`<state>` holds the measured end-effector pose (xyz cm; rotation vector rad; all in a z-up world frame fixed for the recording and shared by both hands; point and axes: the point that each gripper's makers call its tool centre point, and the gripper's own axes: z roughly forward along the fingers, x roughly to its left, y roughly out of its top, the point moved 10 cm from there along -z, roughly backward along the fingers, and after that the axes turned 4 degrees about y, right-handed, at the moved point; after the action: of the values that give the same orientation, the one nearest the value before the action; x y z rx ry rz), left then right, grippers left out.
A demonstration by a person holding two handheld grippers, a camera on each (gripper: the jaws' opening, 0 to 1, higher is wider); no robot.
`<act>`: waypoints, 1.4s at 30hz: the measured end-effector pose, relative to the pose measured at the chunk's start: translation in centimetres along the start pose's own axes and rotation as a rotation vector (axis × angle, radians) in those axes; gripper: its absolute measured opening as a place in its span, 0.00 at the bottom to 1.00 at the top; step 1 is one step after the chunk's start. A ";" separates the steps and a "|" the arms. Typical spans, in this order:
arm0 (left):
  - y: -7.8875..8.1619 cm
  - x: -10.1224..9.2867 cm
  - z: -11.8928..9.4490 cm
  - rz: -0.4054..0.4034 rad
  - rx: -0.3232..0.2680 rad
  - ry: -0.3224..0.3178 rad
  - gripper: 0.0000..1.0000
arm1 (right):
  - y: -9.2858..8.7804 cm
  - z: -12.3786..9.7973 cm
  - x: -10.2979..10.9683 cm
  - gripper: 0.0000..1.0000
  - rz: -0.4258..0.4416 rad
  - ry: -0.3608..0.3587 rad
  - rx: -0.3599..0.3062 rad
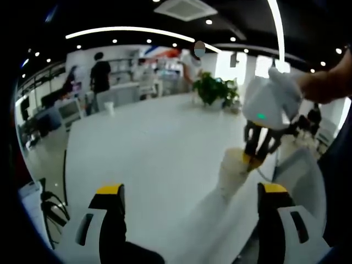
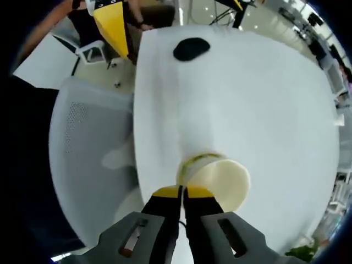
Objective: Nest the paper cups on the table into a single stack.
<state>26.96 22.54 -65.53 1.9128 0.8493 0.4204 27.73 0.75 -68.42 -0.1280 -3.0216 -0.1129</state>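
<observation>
- White table surface (image 1: pixel 159 148) is seen stretching ahead in the left gripper view; the left gripper (image 1: pixel 192 192) is held above it with its yellow-tipped jaws spread wide and nothing between them
- Off to the right in that view, the right gripper (image 1: pixel 257 158) is seen reaching down from a person's hand (image 1: pixel 324 82); its jaws are pinched on the rim of a pale paper cup (image 1: pixel 232 171), which is held above the table near the table's edge; a grey chair (image 1: pixel 300 173) is seen just beyond it
- Farther back, a potted plant (image 1: pixel 214 88) stands past the far end of the table, and a person in dark clothes (image 1: pixel 100 77) is seen in the room behind
- In the right gripper view, the right gripper (image 2: pixel 183 192) is seen with its jaws pressed together on the cup's rim; the paper cup (image 2: pixel 217 184) is held tilted over the white table (image 2: pixel 264 99), its open mouth turned towards the camera's right
- A dark oval object (image 2: pixel 191 49) lies on the table further off; what it is cannot be told
- The grey mesh chair (image 2: pixel 88 165) stands beside the table; the left gripper's yellow tip (image 2: pixel 113 25) is seen at the upper edge
</observation>
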 end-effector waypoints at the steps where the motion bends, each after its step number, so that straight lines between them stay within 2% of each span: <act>1: 0.0 0.0 0.0 0.001 0.000 0.000 0.98 | 0.0 0.2 0.2 0.00 -0.001 0.007 -0.004; 12: -0.3 -0.1 0.1 -0.002 0.002 0.005 0.98 | 0.2 0.1 0.3 0.00 -0.020 0.000 -0.029; 20: -0.2 0.1 0.0 -0.005 -0.005 0.011 0.98 | 0.1 -0.9 0.4 0.12 -0.032 0.004 -0.088; 23: -0.2 0.1 0.0 -0.003 -0.005 0.010 0.98 | 0.0 -1.6 0.3 0.22 -0.041 -0.010 -0.123; 27: 0.0 0.1 0.1 0.002 -0.007 0.009 0.98 | 0.0 -3.0 0.2 0.33 -0.061 -0.020 -0.205; 29: 0.1 0.0 0.2 0.005 -0.009 0.008 0.98 | -0.1 -3.6 -0.1 0.43 -0.065 -0.050 -0.268; 31: 0.2 0.0 0.2 0.006 -0.012 0.007 0.98 | -0.4 -4.1 -0.5 0.50 -0.066 -0.067 -0.296; 36: 0.4 -0.2 0.5 0.009 -0.020 -0.001 0.98 | -2.0 -5.3 -1.5 0.61 -0.014 -0.101 -0.374; 38: 0.4 -0.3 0.5 0.013 -0.023 0.000 0.98 | -3.0 -5.7 -1.8 0.66 0.023 -0.113 -0.441; 42: 0.5 -0.4 0.6 0.022 -0.041 0.000 0.98 | -5.2 -6.4 -2.0 0.70 0.083 -0.122 -0.535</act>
<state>27.21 21.69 -65.34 1.8855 0.8141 0.4481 29.99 -5.06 -62.66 -0.3137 -3.0141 -0.9324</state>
